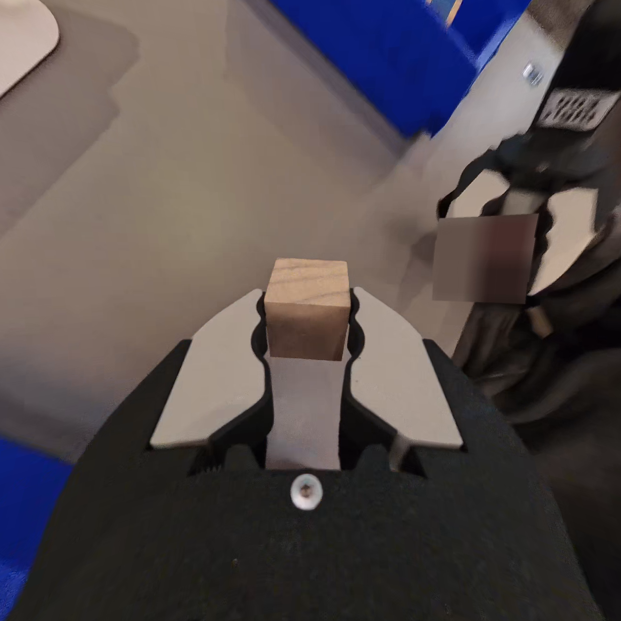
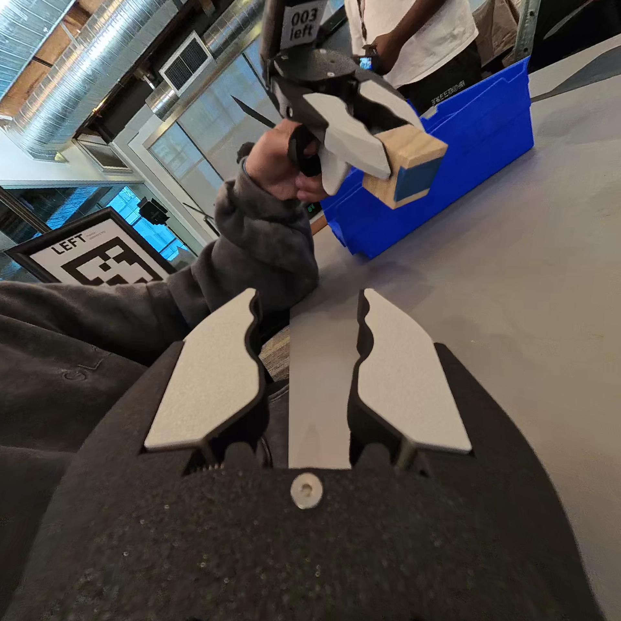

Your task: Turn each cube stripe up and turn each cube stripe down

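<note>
My left gripper (image 1: 307, 299) is shut on a wooden cube (image 1: 307, 309) and holds it in the air above the grey table (image 1: 168, 218). Only plain wood faces show in the left wrist view. In the right wrist view the same cube (image 2: 408, 164) shows its blue stripe (image 2: 416, 178) on the face that points away from the left gripper (image 2: 400, 141), toward the table. My right gripper (image 2: 309, 302) is open and empty, low over the table's near edge. It also shows blurred at the right of the left wrist view (image 1: 524, 208).
A blue plastic bin (image 2: 453, 174) stands on the table behind the held cube; it also shows in the left wrist view (image 1: 386, 60). A person in a white shirt (image 2: 413, 37) stands beyond it. A dark grey sleeve (image 2: 262, 242) and a framed marker sign (image 2: 97, 258) are at left.
</note>
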The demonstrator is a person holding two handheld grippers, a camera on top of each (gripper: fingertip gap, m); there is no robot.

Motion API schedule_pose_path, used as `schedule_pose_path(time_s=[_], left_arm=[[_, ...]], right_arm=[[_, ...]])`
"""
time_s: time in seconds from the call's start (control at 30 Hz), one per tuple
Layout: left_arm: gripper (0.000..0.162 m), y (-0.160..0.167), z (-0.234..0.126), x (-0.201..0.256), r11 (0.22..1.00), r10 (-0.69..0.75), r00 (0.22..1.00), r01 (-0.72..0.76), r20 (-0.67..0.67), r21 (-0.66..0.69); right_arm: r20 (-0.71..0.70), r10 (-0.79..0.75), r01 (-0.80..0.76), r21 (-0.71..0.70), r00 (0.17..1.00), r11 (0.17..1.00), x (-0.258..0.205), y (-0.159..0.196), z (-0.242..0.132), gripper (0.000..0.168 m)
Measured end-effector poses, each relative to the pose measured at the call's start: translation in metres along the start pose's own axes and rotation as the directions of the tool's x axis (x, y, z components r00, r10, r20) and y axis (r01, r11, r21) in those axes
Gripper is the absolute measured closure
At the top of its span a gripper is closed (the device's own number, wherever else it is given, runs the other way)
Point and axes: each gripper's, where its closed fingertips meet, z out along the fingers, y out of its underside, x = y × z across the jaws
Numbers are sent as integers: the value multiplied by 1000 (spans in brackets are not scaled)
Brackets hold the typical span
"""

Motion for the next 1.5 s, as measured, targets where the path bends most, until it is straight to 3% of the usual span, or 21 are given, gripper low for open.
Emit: schedule_pose_path(time_s=[0.07, 0.13, 0.2, 0.33, 0.4, 0.6, 0.73, 0.8, 1.0, 1.03, 1.07, 1.27, 1.33, 1.4, 1.5], left_arm=[[118, -9, 3, 4, 991, -77, 994, 85, -81, 103], [118, -24, -3, 15, 944, -177, 948, 239, -264, 226], [119, -38, -15, 24, 874, -212, 856, 382, -472, 300], [118, -53, -41, 41, 762, -221, 576, 606, -787, 230], [118, -54, -42, 45, 739, -227, 500, 647, -836, 186], [118, -54, -38, 41, 712, -249, 430, 689, -868, 137], [118, -53, -40, 36, 706, -252, 450, 691, -857, 155], [118, -53, -38, 34, 711, -252, 499, 676, -829, 191], [118, -50, -23, 33, 745, -255, 608, 619, -752, 249], [118, -48, -18, 34, 755, -260, 623, 607, -738, 247], [118, -48, -15, 34, 759, -262, 630, 603, -731, 247], [117, -49, -10, 34, 745, -272, 634, 615, -724, 258], [102, -57, -32, 29, 693, -235, 647, 635, -726, 342], [81, -53, -56, 19, 635, -211, 711, 621, -670, 460], [68, -19, -58, 6, 653, -253, 882, 459, -398, 603]], right_arm=[[2, 14, -14, 4, 1000, 1000, 3, 0, 0, 114], [5, 33, -33, 4, 999, 999, 5, 1, -1, 114], [0, 43, -43, 9, 999, 999, 8, 1, -1, 114], [-1, 56, -56, 7, 998, 998, 11, 2, 0, 114], [-2, 63, -63, 11, 998, 998, 13, 1, 2, 114], [35, 224, -227, 79, 974, 971, 11, -42, 18, 110], [12, 425, -425, 4, 905, 905, 26, -66, 33, 101], [61, 483, -484, -6, 873, 875, 25, -82, 41, 104], [48, 499, -498, -27, 865, 867, 37, -81, 74, 102], [78, 514, -514, -12, 854, 857, 37, -83, 76, 110], [65, 528, -527, -32, 847, 849, 38, -78, 77, 121], [29, 499, -498, -38, 866, 867, 42, -76, 70, 122], [42, 499, -497, -45, 866, 867, 38, -78, 69, 122], [40, 483, -482, -40, 875, 875, 34, -81, 64, 122], [27, 447, -446, -27, 894, 895, 30, -89, 55, 122]])
